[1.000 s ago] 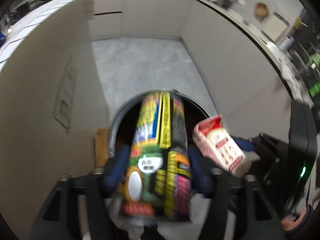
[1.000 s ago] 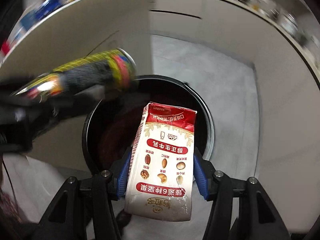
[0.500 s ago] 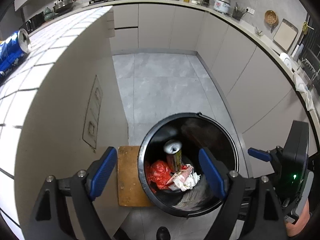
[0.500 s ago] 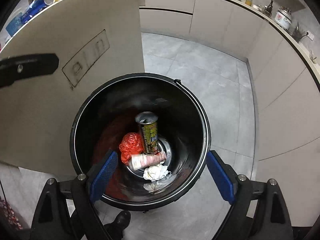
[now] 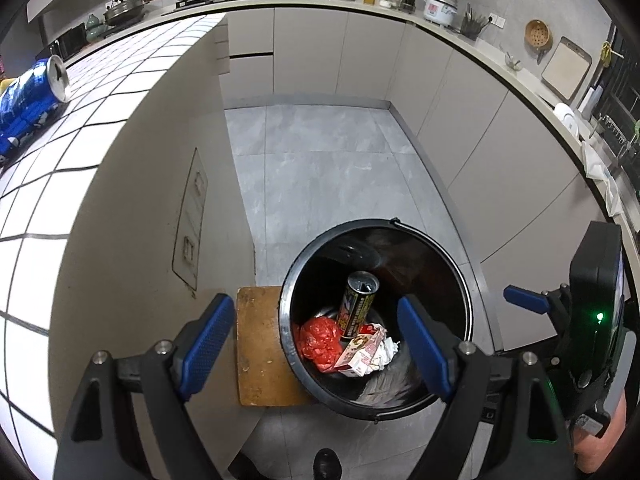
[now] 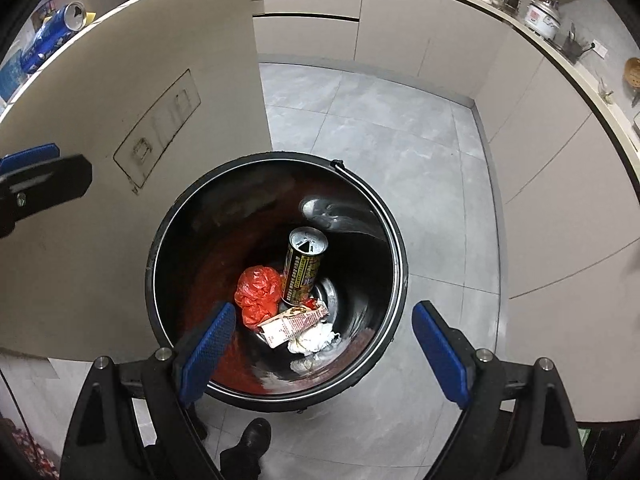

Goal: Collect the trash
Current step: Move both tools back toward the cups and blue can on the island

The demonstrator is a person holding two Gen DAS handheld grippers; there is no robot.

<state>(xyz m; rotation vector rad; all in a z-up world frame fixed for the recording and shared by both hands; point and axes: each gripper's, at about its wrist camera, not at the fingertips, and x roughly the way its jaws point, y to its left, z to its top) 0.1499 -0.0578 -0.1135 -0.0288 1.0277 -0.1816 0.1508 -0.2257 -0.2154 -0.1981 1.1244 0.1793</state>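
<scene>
Left wrist view: left gripper (image 5: 316, 346) spread wide, nothing between the blue pads (image 5: 208, 336), hovering above the near-left rim of a black trash bin (image 5: 460, 280) on the grey tiled floor (image 5: 320, 168). Inside the bin, a yellow-and-black can (image 5: 357, 306) standing upright, a crumpled red plastic bag (image 5: 320, 340) touching it on the left, a red-and-white milk carton (image 5: 360, 354) lying tilted against the can's base, crumpled white paper (image 5: 386, 354) just beside the carton. Just left of the bin, a brown wooden board (image 5: 260, 352) on the floor, against the side panel of a tiled island (image 5: 92, 132). On the island worktop, near its far-left edge, a blue can (image 5: 30, 92) lying on its side. At the right margin, part of the other gripper's body with a green light.

Right wrist view: right gripper (image 6: 320, 348) likewise released, pads (image 6: 440, 356) far apart, empty, above the near rim of the same bin (image 6: 400, 264). Same contents at the bottom: can (image 6: 302, 268) upright, red bag (image 6: 258, 294) to its left, carton (image 6: 294, 320) flat in front, white paper (image 6: 316, 338) nearest. One blue finger of the left gripper (image 6: 30, 156) at the left edge. Dark shoe (image 6: 252, 438) on the floor below the bin.
</scene>
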